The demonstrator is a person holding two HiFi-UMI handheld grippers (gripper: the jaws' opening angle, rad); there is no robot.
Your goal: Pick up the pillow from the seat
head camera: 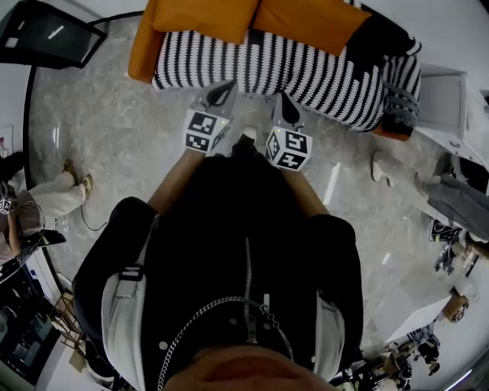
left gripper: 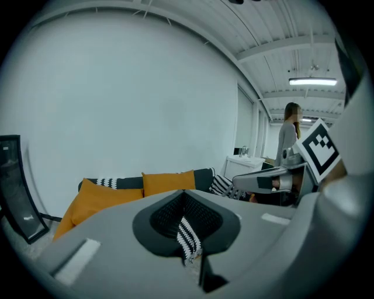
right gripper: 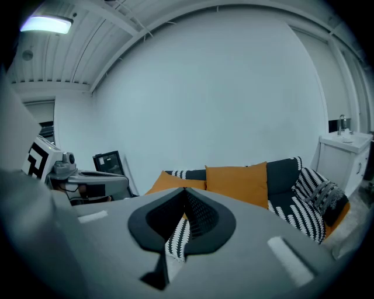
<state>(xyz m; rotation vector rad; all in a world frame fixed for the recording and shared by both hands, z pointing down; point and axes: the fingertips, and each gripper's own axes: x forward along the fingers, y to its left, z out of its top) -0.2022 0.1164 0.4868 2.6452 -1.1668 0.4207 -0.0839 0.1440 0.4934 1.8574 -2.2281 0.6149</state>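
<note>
The left hand-held gripper (head camera: 221, 93) and right hand-held gripper (head camera: 286, 103), jaws together and empty, are pointing at the striped sofa's (head camera: 313, 72) front edge. An orange pillow (head camera: 205, 15) is leaning along the sofa's back edge, beside a second pillow (head camera: 309, 23).

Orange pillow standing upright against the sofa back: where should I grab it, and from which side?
Probably its top edge, from the front, over the striped seat. The orange pillow leans upright on the backrest, leaving that edge free while its bottom rests on the seat. The right gripper, now shut, must open first.
</note>
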